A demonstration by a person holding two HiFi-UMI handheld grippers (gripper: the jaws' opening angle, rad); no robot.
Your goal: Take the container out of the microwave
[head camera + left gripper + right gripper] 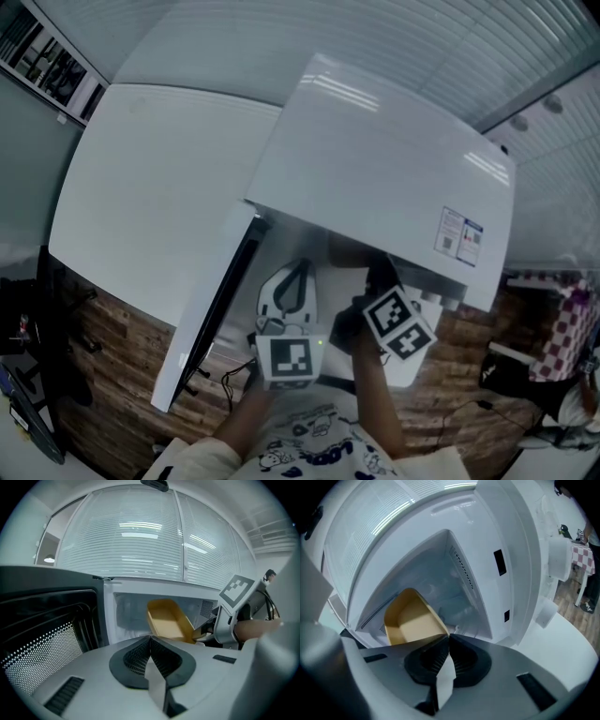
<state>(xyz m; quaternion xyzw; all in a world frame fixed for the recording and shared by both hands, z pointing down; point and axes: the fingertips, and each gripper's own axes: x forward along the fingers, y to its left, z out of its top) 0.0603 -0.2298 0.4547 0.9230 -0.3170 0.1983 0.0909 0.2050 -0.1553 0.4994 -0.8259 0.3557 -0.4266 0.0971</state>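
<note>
The right gripper [449, 638] has its fingers pinched on the near rim of the yellow container [412, 620], which sits tilted inside the open microwave [375, 159]. The left gripper [150, 639] waits outside, its fingers together and empty.

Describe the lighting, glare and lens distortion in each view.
Head view: ceiling-light streaks glare on the microwave top, its cavity in shadow. Left gripper view: fisheye bends the blinds, corners black, yellow container sharp. Right gripper view: microwave walls bowed, corners black.
</note>
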